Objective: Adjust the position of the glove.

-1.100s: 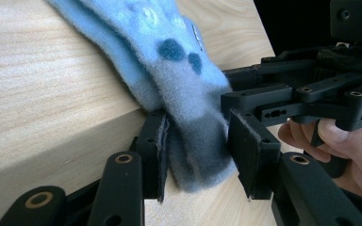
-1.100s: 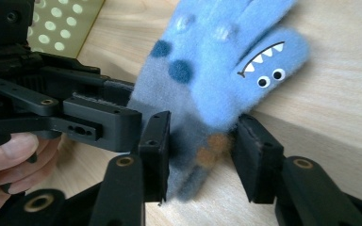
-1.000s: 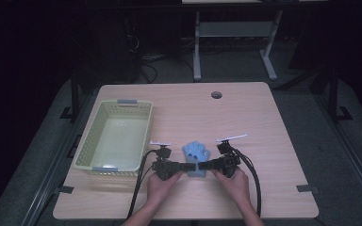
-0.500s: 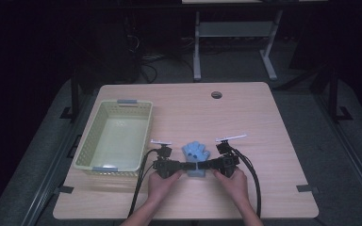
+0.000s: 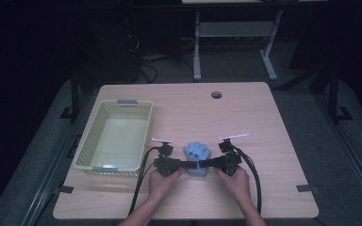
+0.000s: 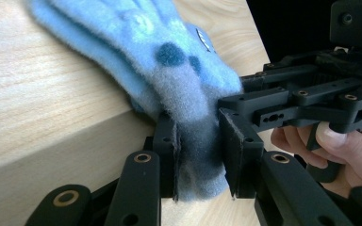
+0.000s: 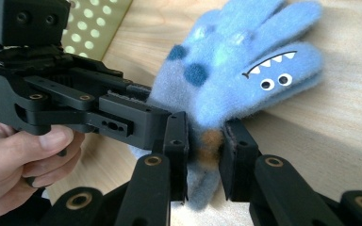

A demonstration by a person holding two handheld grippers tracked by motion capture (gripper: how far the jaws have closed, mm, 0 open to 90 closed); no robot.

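Near edge of worktop [image 5: 273,141]: I count two grippers, left gripper [image 5: 181,165] and right gripper [image 5: 207,165], both clenched on one blue glove [image 5: 197,153]; its cuff is hidden between their fingers. One basket [image 5: 122,104] stands at ten o'clock, apart.

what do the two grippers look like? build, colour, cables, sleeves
Both the left gripper and the right gripper are all black: bar linkages with brass-coloured pivot bushings, ending in flat rectangular jaws. Each carries a light flat plate on top and trails black cables back past the person's wrists toward the table's near edge. The forearms are bare, with no sleeves in sight. No markings or labels can be made out.
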